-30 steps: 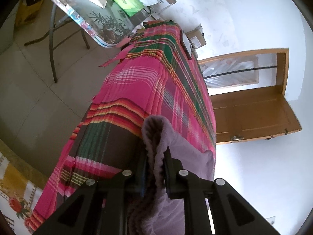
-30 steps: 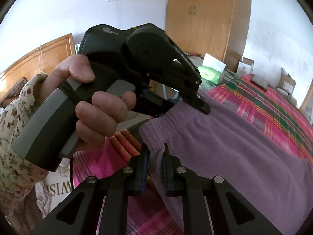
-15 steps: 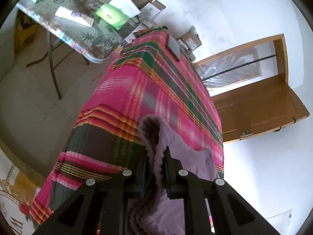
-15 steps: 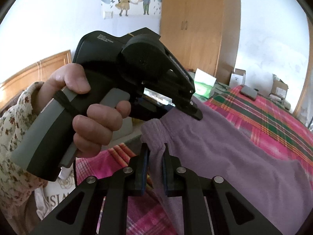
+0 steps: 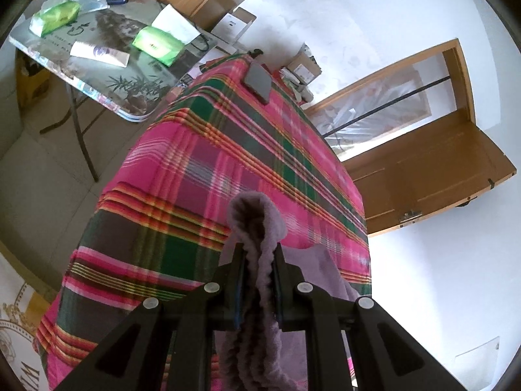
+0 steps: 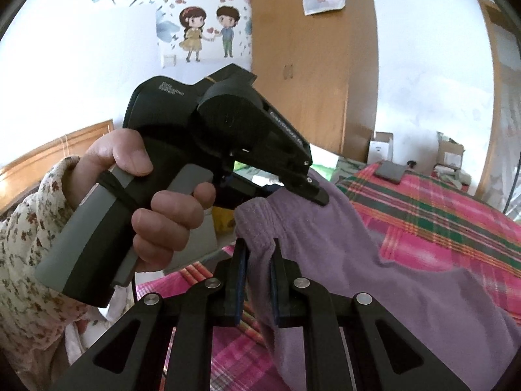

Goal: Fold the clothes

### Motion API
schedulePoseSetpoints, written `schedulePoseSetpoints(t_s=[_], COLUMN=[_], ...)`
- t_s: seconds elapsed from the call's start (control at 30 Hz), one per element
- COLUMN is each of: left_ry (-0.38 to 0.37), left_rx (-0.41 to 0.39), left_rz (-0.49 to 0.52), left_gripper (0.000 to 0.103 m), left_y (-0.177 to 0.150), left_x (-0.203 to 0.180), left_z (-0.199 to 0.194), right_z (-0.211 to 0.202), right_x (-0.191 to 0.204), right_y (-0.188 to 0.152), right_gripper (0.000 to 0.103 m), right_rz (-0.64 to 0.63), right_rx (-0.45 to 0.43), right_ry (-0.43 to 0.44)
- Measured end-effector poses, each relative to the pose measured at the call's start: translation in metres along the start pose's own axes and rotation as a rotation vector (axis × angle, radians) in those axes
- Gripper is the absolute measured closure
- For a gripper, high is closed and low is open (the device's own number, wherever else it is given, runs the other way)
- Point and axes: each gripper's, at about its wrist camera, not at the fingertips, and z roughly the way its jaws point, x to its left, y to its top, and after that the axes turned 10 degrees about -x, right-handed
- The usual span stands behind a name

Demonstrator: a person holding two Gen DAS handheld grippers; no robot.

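Note:
A purple fleece garment [image 6: 374, 260] hangs over the plaid bed [image 6: 439, 215]. My right gripper [image 6: 259, 247] is shut on its ribbed waistband edge [image 6: 257, 224]. Just beyond, a person's hand [image 6: 156, 202] holds my left gripper [image 6: 312, 189], also clamped on that waistband. In the left wrist view the left gripper [image 5: 259, 254] is shut on a bunched purple fold [image 5: 257, 224], lifted above the plaid bed [image 5: 202, 176]. More purple cloth [image 5: 325, 270] trails down to the right.
A folding table [image 5: 107, 75] with green packs [image 5: 158, 44] and a tube stands beyond the bed's far corner. A dark flat object [image 5: 259, 81] lies on the bed's far end. A wooden wardrobe [image 6: 312, 65], boxes and an open door [image 5: 423, 176] line the walls.
Both grippers have risen with the purple garment still pinched. The bed looks farther below in the left wrist view, and more wall and wardrobe show in the right wrist view.

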Motion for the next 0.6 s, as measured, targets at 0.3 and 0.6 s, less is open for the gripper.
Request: schedulePoseSetpoints(t_s=[0.3, 0.6], left_ry=[-0.031, -0.062], left_rx=[0.009, 0.046], left_rz=[0.05, 0.109], left_gripper=[0.088, 0.088], left_y=[-0.012, -0.031], left_x=[-0.046, -0.091], left_z=[0.009, 0.028], right_z=[-0.032, -0.068], right_x=[-0.03, -0.052], right_y=[0.011, 0.012], right_gripper=[0.09, 0.09], right_rz=[0.038, 0.067], right_rx=[-0.075, -0.116], right_ry=[-0.042, -0.102])
